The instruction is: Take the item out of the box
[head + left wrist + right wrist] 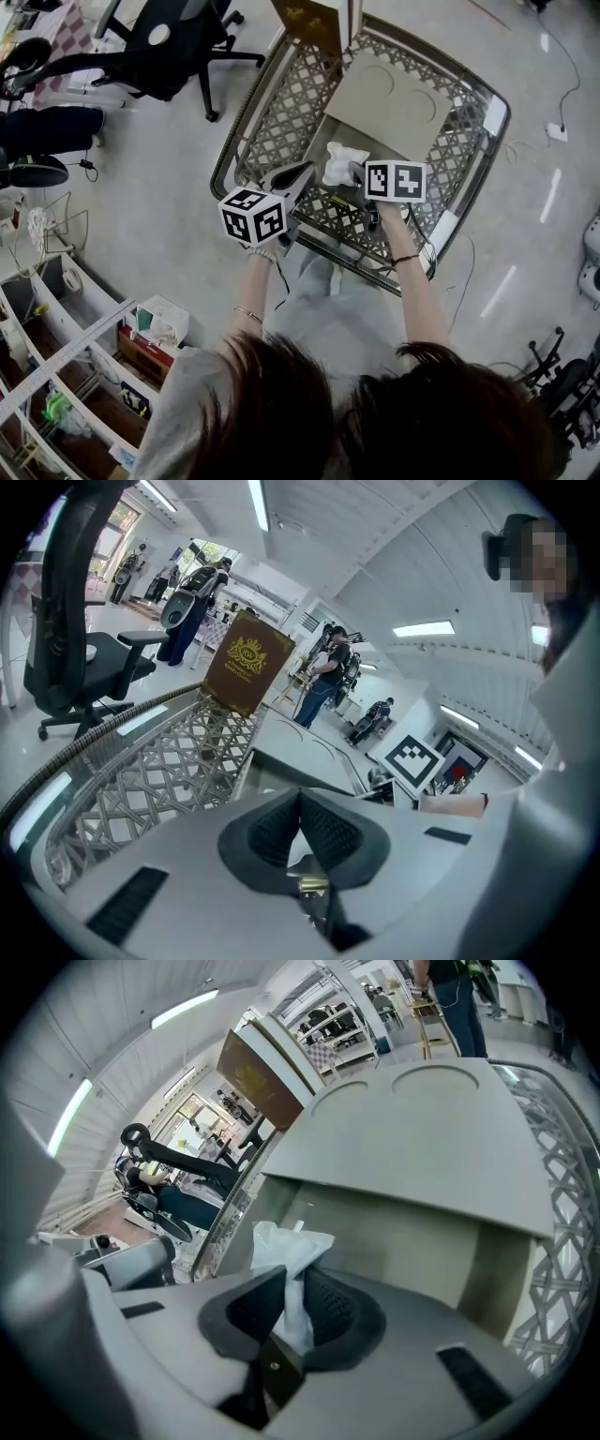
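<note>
One white bag (286,1246) in right claw (291,1281) at near edge of box (403,1237)

The bag (339,161) is pinched btw. the pads of the right claw (356,174) and sticks up past its tips. Directly ahead of that claw the box (384,98) is set inside the cart (281,103), w/ its flap laid open on the far side. The left claw (302,178), jaws together w/ nothing btw. them, is held just L of the right claw, over the cart's near rim. A board (309,19) is propped at the cart's far end, beyond both claws. An office chair (159,42) is found well off to the L of the left claw. A shelf unit (56,375) is placed behind and L of it.
</note>
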